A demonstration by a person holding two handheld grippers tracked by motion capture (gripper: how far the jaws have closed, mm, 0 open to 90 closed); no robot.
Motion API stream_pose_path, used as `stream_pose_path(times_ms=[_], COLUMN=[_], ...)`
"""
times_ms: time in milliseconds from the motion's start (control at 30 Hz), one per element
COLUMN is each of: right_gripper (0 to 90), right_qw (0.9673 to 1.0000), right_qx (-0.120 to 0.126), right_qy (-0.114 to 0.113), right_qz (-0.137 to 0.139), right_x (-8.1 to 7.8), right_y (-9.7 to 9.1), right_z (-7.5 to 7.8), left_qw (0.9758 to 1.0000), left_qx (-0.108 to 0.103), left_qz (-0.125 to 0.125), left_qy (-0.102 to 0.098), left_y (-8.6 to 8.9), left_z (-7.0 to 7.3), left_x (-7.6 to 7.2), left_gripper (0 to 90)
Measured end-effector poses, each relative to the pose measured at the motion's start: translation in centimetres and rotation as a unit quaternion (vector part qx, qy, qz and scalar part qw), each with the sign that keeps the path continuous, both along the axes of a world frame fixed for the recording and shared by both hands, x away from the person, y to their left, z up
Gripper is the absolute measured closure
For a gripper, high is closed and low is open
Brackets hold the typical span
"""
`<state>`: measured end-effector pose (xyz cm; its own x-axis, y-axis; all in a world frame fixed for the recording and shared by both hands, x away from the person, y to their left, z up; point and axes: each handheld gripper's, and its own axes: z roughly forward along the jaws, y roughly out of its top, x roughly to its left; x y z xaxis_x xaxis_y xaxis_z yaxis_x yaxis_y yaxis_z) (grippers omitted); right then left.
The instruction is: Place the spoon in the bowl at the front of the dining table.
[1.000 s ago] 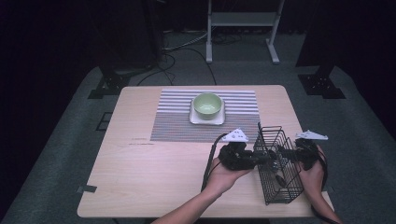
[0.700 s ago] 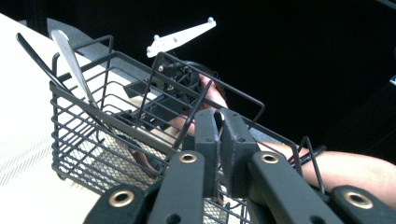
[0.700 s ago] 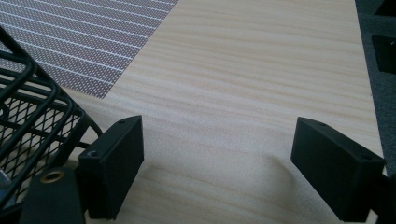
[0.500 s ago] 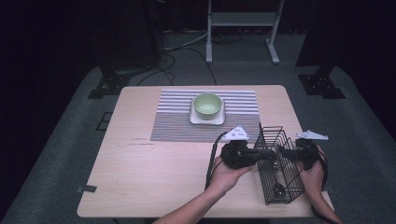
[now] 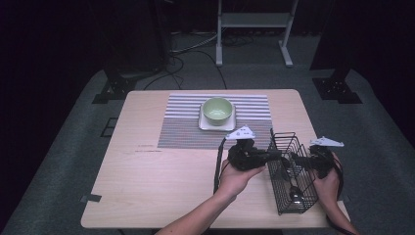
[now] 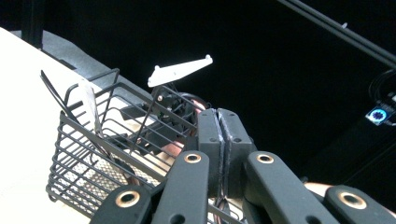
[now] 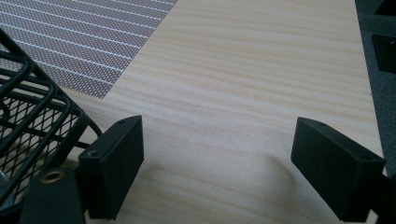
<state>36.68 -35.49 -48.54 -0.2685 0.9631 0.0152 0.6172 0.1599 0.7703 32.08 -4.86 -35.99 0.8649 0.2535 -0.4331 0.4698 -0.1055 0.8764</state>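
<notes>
Two grippers flank a black wire basket (image 5: pixel 289 174) near the table's (image 5: pixel 147 181) front right corner. In the left gripper view, the left gripper (image 6: pixel 218 140) has its jaws pressed flat together, pad against pad; they have just been closing, and I cannot tell whether a wire of the basket's rim is pinched below them. From above, this gripper (image 5: pixel 274 154) reaches level toward the basket's left wall. The right gripper (image 7: pixel 217 163) has its jaws wide apart with only bare table between them, the basket's mesh just beside its left jaw. The basket's long axis runs from the table's front edge toward the back; its open top tilts left. A striped mat (image 5: pixel 186 129) lies toward the back edge.
</notes>
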Motion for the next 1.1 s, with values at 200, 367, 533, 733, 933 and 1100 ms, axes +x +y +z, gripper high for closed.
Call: stream_pose_path(times_ms=[200, 367, 533, 733, 933, 1100], right_gripper=[16.1, 16.1, 16.1, 16.1, 16.1, 16.1], right_qw=[1.0, 1.0, 1.0, 1.0, 1.0, 1.0], right_qx=[0.001, 0.0, 0.0, 0.001, 0.0, -0.001], right_qy=[0.0, 0.001, 0.001, 0.001, 0.002, 0.002], right_qz=[0.0, 0.0, 0.0, 0.0, -0.001, -0.002], right_x=[0.0, 0.0, 0.0, 0.0, 0.0, 0.0], right_y=[0.0, 0.0, 0.0, 0.0, 0.0, 0.0], right_z=[0.0, 0.0, 0.0, 0.0, 0.0, 0.0], left_qw=[0.9997, 0.9994, 0.999, 0.9979, 0.9971, 0.9965], left_qx=[-0.017, -0.027, -0.036, -0.054, -0.066, -0.073], left_qz=[0.003, 0.004, 0.007, 0.012, 0.012, 0.015], left_qy=[0.016, 0.019, 0.026, 0.034, 0.038, 0.038], left_y=[0.5, 0.8, 1.2, 1.9, 2.4, 3.0], left_z=[0.6, 1.1, 1.7, 2.5, 3.4, 4.2], left_x=[0.6, 0.8, 1.0, 1.4, 1.5, 1.5], left_gripper=[89.0, 89.0, 88.9, 89.0, 89.0, 89.0])
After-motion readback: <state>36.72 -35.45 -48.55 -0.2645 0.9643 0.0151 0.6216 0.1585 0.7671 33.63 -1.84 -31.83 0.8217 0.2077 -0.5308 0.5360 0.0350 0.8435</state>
